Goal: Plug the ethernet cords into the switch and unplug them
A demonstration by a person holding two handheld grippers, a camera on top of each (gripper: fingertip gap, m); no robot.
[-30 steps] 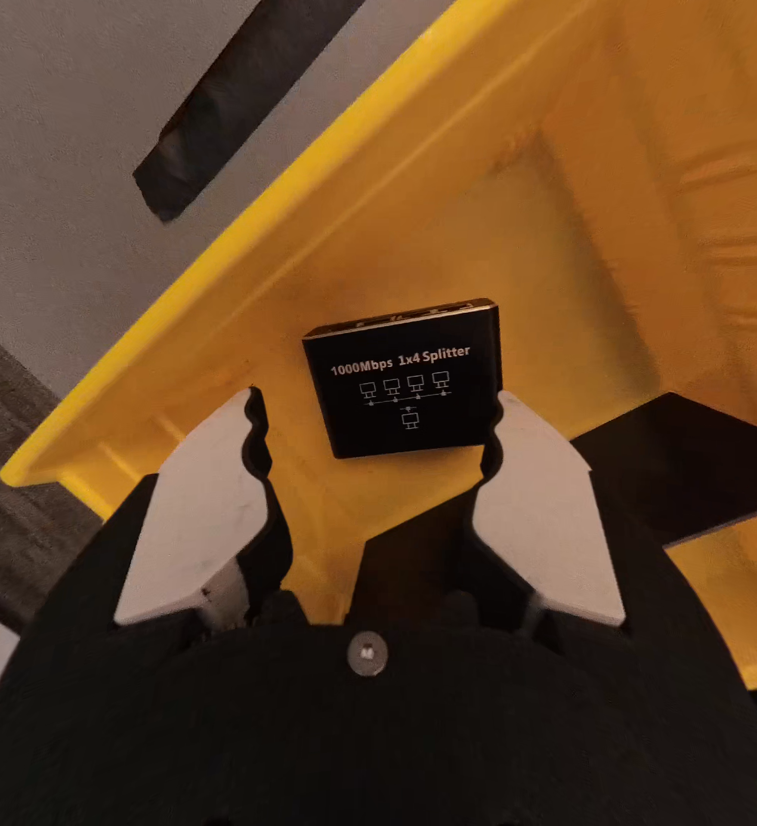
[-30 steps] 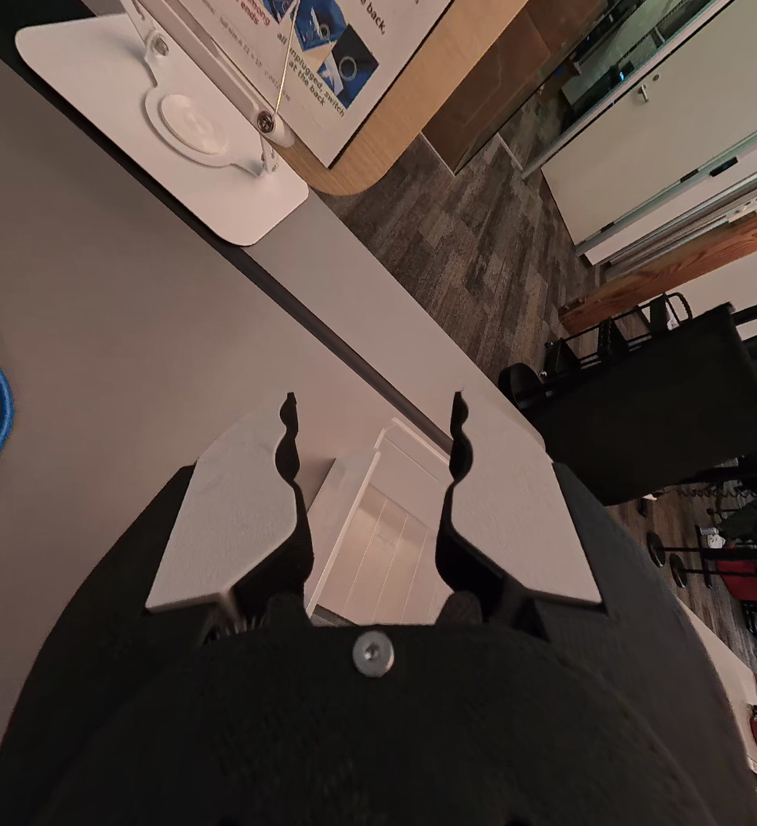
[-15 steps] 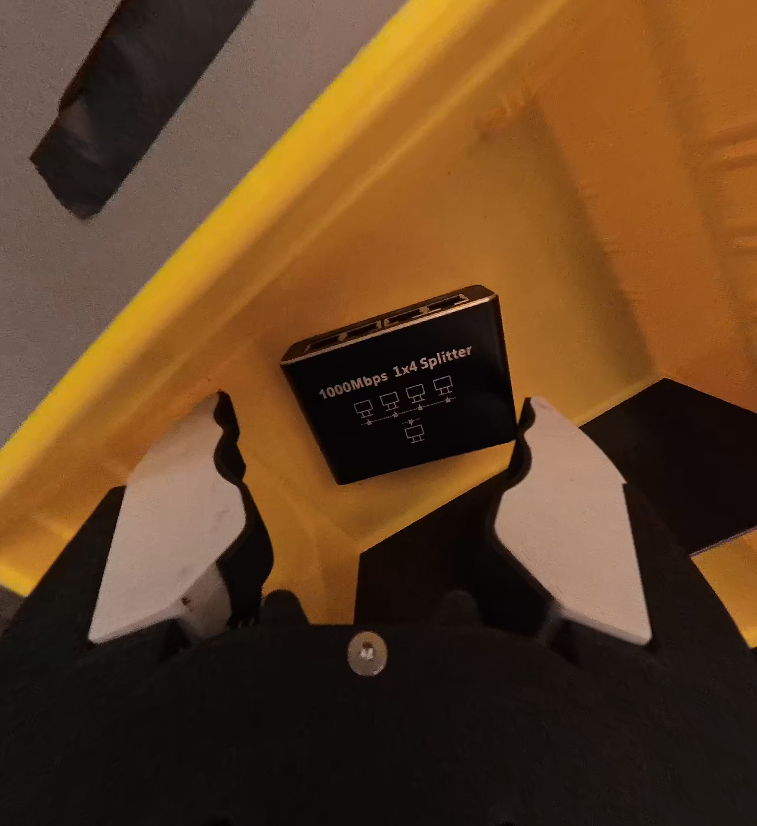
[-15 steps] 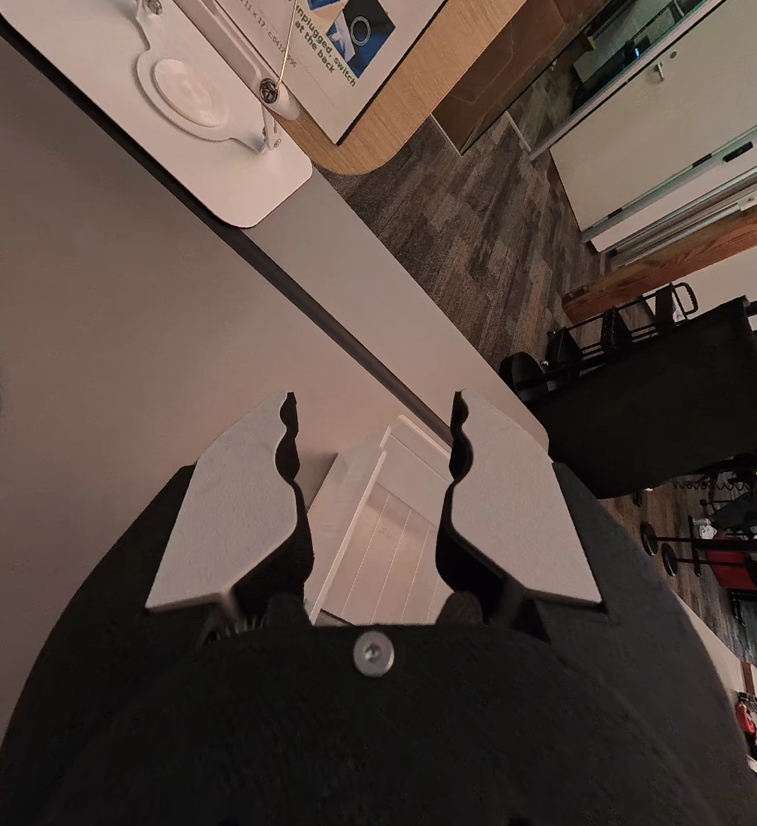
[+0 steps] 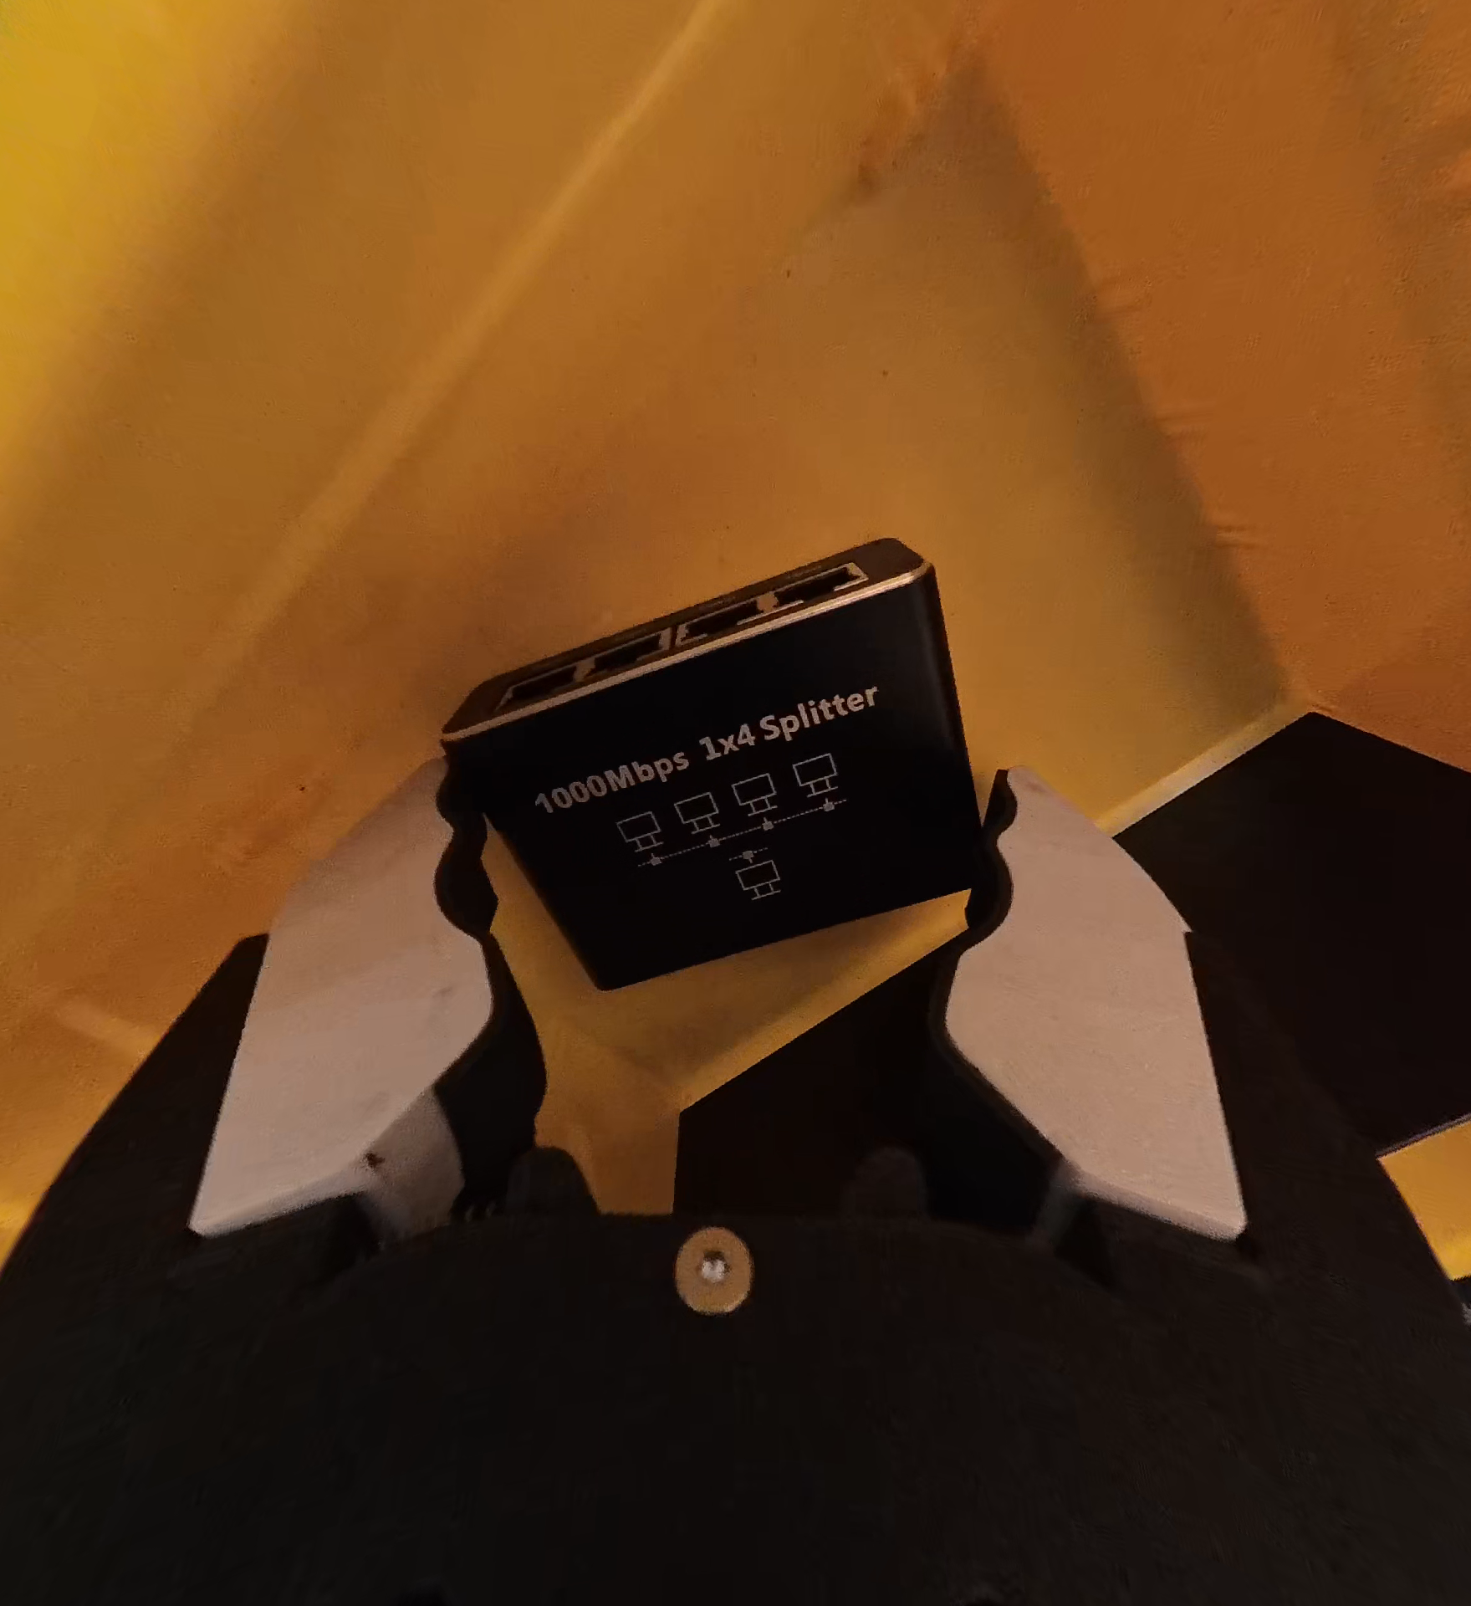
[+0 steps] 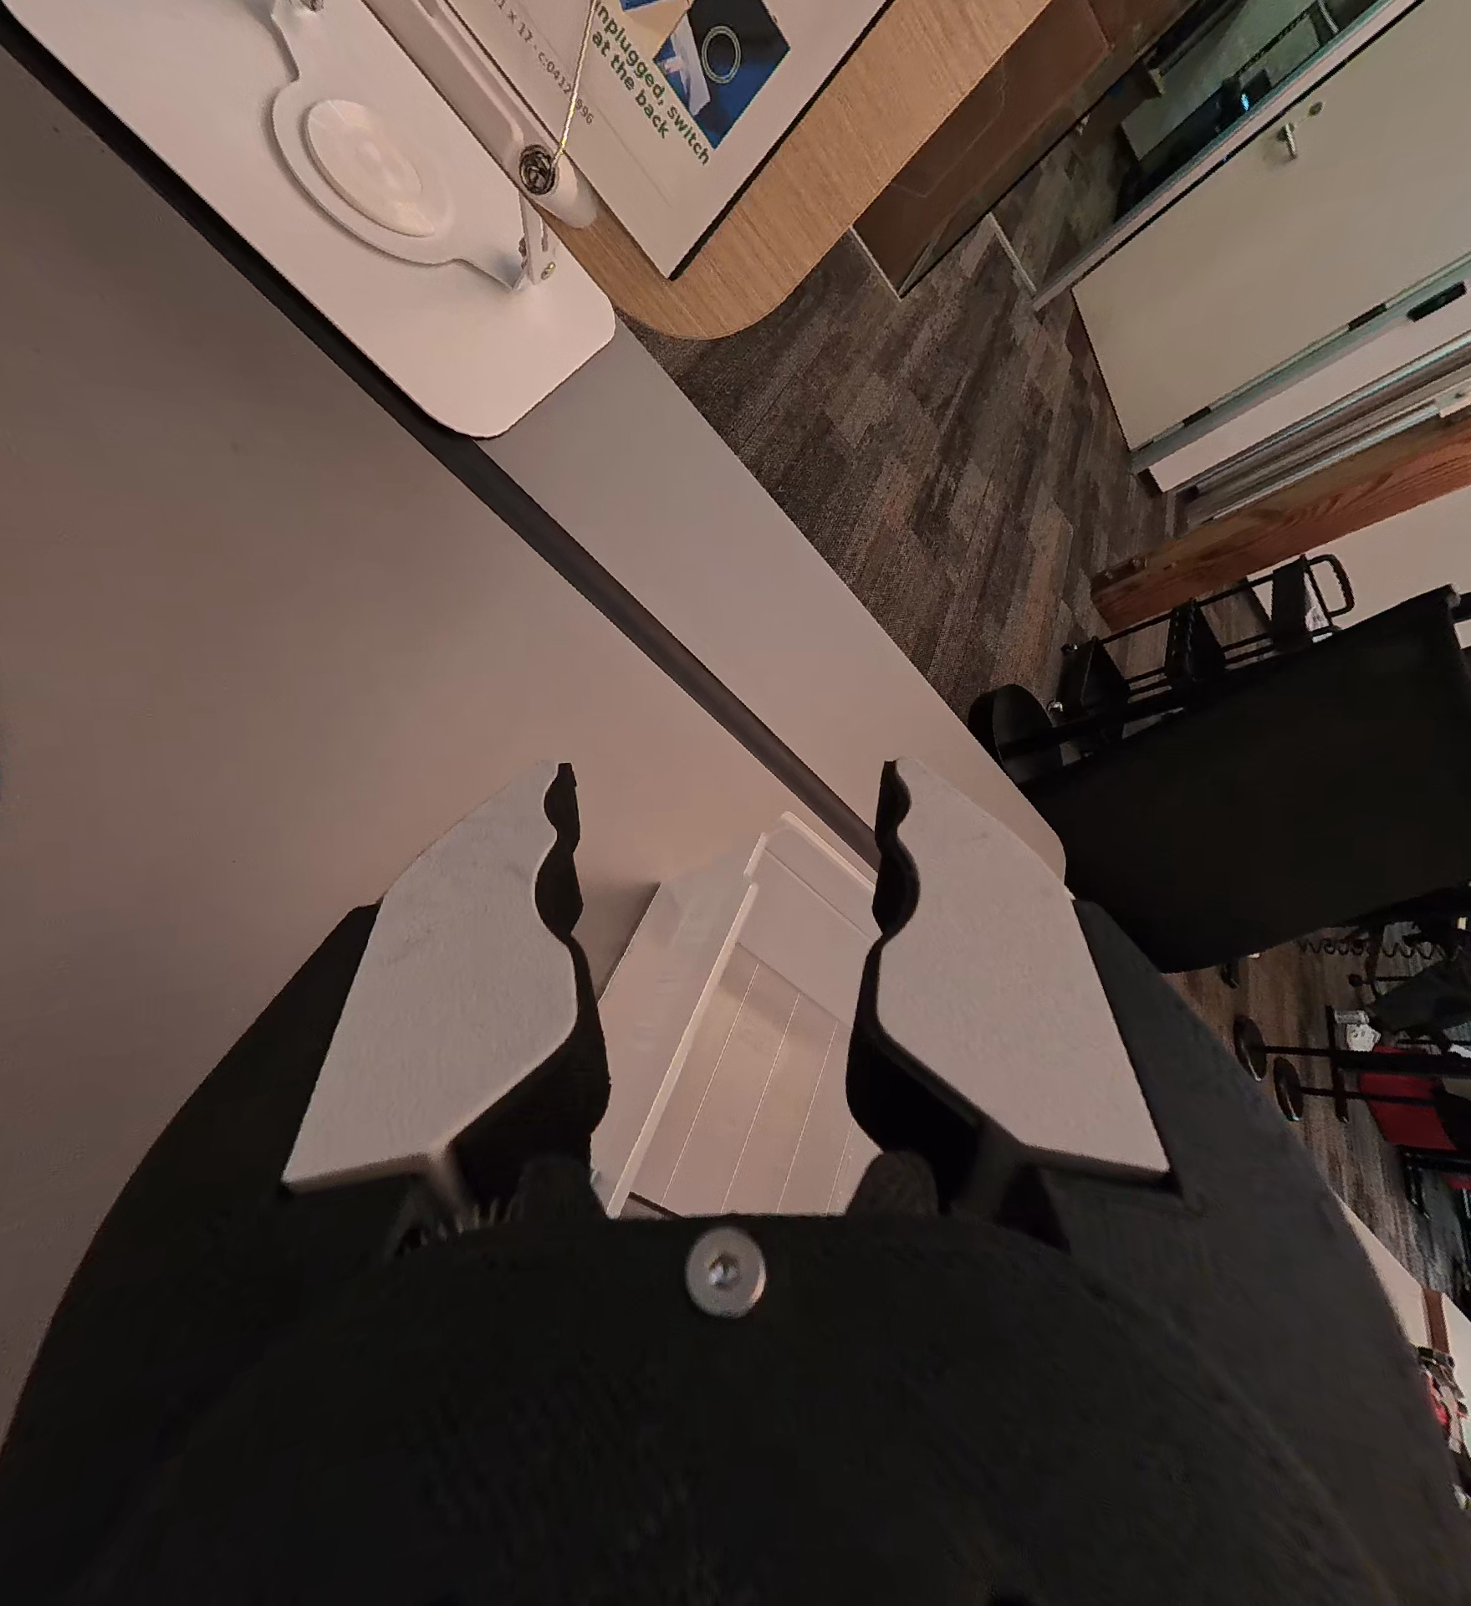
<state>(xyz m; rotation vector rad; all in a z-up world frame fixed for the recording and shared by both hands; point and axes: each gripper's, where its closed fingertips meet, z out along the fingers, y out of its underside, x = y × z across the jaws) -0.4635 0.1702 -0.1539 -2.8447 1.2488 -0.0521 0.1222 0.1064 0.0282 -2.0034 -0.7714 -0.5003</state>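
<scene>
Switch (image 5: 714, 808), lying inside the yellow bin (image 5: 367, 391), sits between my left gripper's (image 5: 719, 834) open jaws, to be closed squarely on its sides, ports unobstructed, while my right gripper (image 6: 727, 834) gapes empty over the counter (image 6: 236, 652).

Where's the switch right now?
Left wrist view, centre: the black switch lies inside the yellow bin, between the open fingers of the left gripper.

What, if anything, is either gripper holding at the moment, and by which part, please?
Left gripper brackets the black switch at its side edges; a firm grip cannot be told. Right gripper holds nothing.
</scene>
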